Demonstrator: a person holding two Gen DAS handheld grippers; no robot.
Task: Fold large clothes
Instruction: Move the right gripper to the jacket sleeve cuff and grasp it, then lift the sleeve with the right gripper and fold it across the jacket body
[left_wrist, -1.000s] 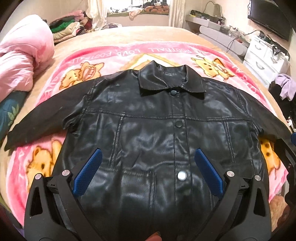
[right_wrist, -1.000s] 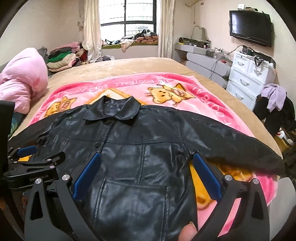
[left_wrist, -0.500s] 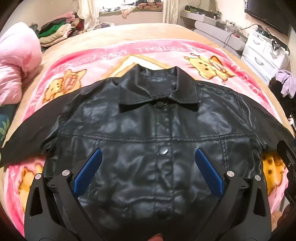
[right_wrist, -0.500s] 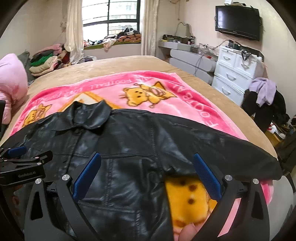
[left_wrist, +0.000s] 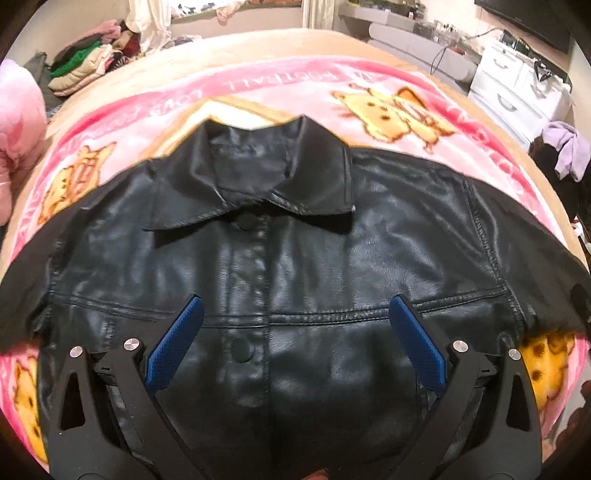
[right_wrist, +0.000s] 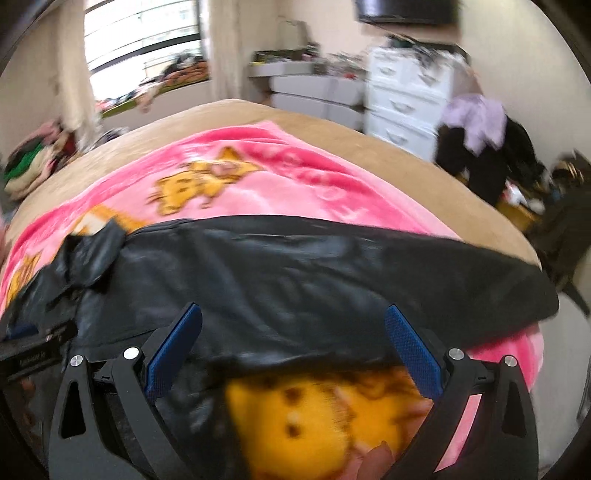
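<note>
Both grippers have advanced since a second ago: left gripper (left_wrist: 291, 332), fingers wide, now over the black jacket (left_wrist: 314, 258) chest at frame centre; right gripper (right_wrist: 291, 343), fingers wide, over its sleeve (right_wrist: 351, 277) on the pink blanket (right_wrist: 295, 173).

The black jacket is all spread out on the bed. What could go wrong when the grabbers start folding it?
1. The black leather jacket looks shiny and stiff, so it may slip from the open left gripper or spring back after a fold.
2. The right gripper is open above the long sleeve. The sleeve end reaches the bed's edge, so it could slide off.
3. Pinching too deep might grab the pink blanket too.
</note>
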